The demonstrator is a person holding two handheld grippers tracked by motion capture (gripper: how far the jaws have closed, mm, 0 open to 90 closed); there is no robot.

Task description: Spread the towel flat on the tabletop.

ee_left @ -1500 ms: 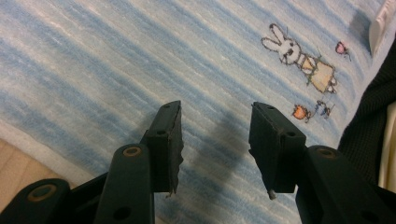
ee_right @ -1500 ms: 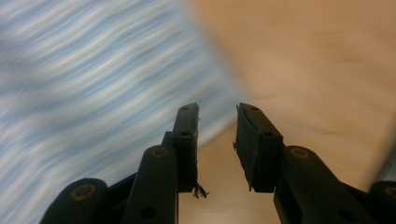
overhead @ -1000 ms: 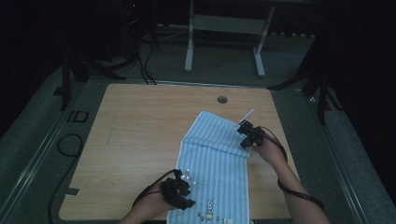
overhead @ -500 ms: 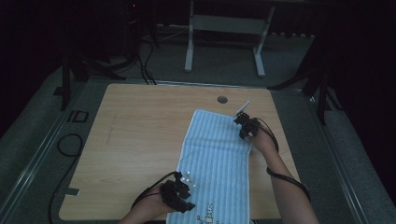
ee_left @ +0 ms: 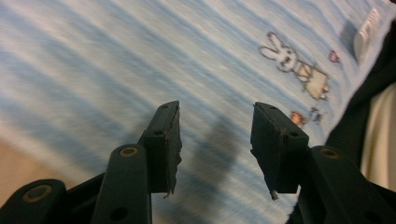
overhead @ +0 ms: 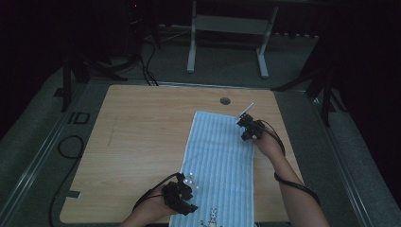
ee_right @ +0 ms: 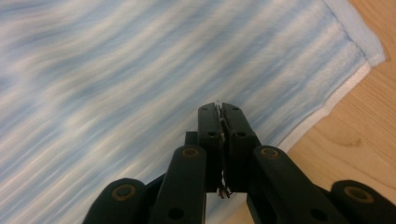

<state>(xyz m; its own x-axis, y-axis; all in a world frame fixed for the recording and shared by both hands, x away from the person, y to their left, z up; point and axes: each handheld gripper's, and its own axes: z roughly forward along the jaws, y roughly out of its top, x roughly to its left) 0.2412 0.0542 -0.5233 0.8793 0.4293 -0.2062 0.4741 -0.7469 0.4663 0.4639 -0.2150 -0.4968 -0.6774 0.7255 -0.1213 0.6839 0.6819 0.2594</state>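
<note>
A light blue striped towel [overhead: 220, 156] lies flat and lengthwise on the wooden table [overhead: 142, 123]. At its near left edge my left gripper [overhead: 187, 201] hovers low. In the left gripper view that gripper [ee_left: 215, 126] is open over the towel [ee_left: 116, 56], with nothing between its pads, and a rabbit print [ee_left: 296, 65] lies ahead. My right gripper [overhead: 245, 126] is at the towel's far right corner. The right gripper view shows it [ee_right: 220, 109] shut just above the striped cloth [ee_right: 116, 70], holding nothing, with bare table [ee_right: 359, 140] beside the hem.
A round cable hole [overhead: 225, 100] sits in the table beyond the towel. Bare wood spreads left of the towel. Behind the table stands a white frame [overhead: 227, 28], and cables [overhead: 66, 146] lie on the floor at the left.
My right gripper has moved away from me along the towel's right side. The towel's far right corner has been drawn out, so the cloth now lies straight. The left gripper has stayed put.
</note>
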